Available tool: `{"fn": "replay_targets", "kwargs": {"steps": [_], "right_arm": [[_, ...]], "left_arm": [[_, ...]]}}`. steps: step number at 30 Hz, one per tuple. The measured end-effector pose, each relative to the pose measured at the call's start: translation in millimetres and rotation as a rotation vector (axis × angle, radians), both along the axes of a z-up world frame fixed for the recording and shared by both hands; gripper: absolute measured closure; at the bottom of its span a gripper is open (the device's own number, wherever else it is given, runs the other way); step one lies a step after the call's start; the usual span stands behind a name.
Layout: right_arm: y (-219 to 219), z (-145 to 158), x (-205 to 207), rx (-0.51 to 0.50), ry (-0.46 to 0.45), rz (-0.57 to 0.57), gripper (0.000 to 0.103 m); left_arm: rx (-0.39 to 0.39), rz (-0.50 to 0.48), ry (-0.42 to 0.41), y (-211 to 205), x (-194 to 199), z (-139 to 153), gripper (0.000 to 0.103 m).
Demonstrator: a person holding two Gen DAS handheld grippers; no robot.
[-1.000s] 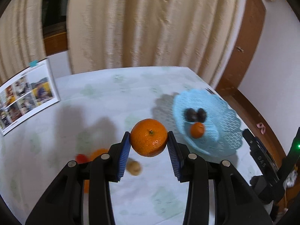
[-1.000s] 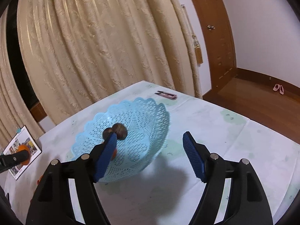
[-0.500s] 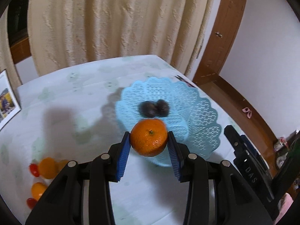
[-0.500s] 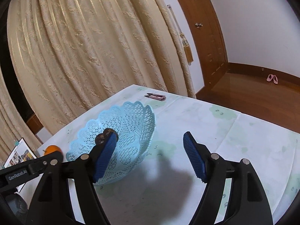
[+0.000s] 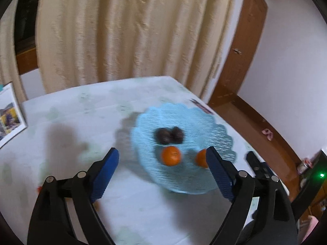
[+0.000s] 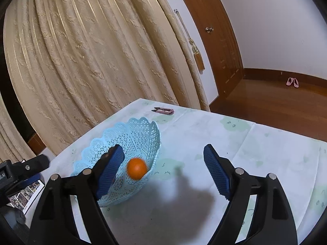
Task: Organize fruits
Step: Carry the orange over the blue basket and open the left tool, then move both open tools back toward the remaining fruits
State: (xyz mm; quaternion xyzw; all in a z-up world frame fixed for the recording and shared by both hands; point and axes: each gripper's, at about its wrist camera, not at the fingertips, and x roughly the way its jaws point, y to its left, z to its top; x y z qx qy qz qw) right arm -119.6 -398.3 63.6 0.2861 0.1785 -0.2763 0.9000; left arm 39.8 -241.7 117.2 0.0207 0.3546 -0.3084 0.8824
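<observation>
Curtains behind table [image 5: 71,112]; both grippers, left [image 5: 162,172] and right [image 6: 163,172], fingers wide, empty. Lift clear of basket [image 5: 220,134], oranges [image 5: 171,155] roll.

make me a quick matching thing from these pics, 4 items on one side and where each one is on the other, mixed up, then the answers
Items
1. dark fruits
2. blue basket
3. photo sheet
4. pink shoes

Places
A. on the wooden floor
B. at the table's edge, far from the basket
C. inside the basket, beside the oranges
D. on the tablecloth, holding fruit

Pairs: 1-C, 2-D, 3-B, 4-A
</observation>
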Motion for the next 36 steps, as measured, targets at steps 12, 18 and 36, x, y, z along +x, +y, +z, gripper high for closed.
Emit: {"fn": "replay_targets", "kwargs": {"steps": [12, 18, 36], "right_arm": [[13, 3, 4, -0.071, 0.023, 0.003, 0.020], [25, 3, 8, -0.094, 0.046, 0.038, 0.020], [102, 15, 29, -0.131, 0.082, 0.358, 0.015]], "left_arm": [[0.062, 0.210, -0.001, 102, 21, 6, 0.010], [0.066, 0.271, 0.033, 144, 33, -4, 0.010], [0.174, 0.177, 0.117, 142, 52, -60, 0.012]]}}
